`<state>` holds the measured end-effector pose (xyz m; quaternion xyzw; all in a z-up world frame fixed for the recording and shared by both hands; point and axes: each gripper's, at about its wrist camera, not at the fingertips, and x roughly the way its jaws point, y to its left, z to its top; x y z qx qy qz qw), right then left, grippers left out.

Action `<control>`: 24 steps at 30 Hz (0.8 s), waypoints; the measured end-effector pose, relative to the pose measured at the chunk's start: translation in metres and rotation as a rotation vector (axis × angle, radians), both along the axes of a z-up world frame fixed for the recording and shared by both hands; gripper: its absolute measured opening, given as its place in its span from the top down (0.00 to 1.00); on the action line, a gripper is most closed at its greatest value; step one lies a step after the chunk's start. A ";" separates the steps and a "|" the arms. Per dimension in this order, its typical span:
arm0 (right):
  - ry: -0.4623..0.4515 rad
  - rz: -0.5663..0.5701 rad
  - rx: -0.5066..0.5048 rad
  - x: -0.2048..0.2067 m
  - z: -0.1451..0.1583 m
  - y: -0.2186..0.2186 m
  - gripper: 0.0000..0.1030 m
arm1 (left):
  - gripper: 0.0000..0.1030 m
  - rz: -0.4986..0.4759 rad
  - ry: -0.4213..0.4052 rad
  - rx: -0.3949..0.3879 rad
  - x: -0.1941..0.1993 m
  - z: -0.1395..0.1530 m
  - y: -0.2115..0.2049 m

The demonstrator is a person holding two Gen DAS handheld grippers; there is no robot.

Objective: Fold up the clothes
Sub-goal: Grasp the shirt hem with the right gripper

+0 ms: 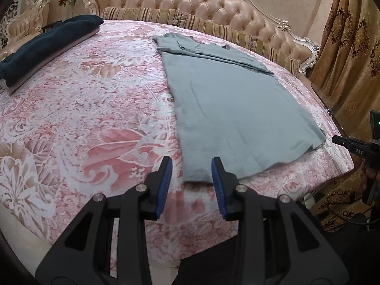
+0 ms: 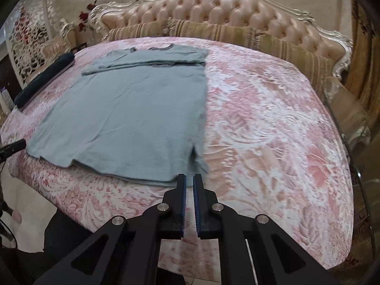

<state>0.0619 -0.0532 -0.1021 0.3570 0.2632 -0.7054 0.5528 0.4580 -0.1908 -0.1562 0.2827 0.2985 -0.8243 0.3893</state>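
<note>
We see a grey-blue T-shirt [image 2: 133, 109] spread flat on the bed [image 2: 273, 130], over a pink floral bedspread, its sleeves folded in across the chest near the collar end, which lies toward the tufted headboard [image 2: 213, 7]. Our left tongs [image 1: 192, 166] stand partly open just above the near hem corner of the shirt, with the cloth edge showing between the blue pads [image 1: 166, 178] but nothing gripped. Our right tongs [image 2: 189, 178] are drawn almost fully closed at the other near hem corner, with only a narrow slit between the pads; no fabric is visibly pinched there. A folded dark blue garment [image 1: 47, 47] lies well apart along the bed's far left edge. Striped pillows [image 1: 213, 28] line the headboard.
</note>
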 end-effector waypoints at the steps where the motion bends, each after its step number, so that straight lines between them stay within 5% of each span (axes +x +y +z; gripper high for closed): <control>1: -0.009 -0.013 0.000 -0.004 -0.001 0.000 0.93 | 0.63 -0.003 0.001 0.003 -0.001 -0.001 -0.001; 4: -0.047 -0.036 -0.002 -0.014 -0.006 -0.004 0.89 | 0.63 0.000 -0.001 0.010 -0.003 -0.003 -0.001; 12: -0.063 -0.018 -0.047 -0.020 -0.004 -0.018 0.31 | 0.63 0.017 0.002 0.016 -0.002 -0.004 -0.002; 22: -0.119 0.053 -0.063 -0.011 -0.013 -0.029 0.30 | 0.63 0.012 -0.001 0.015 -0.005 -0.004 -0.001; 24: -0.082 0.100 -0.055 0.000 -0.012 -0.030 0.46 | 0.63 0.011 -0.001 0.016 -0.005 -0.004 -0.001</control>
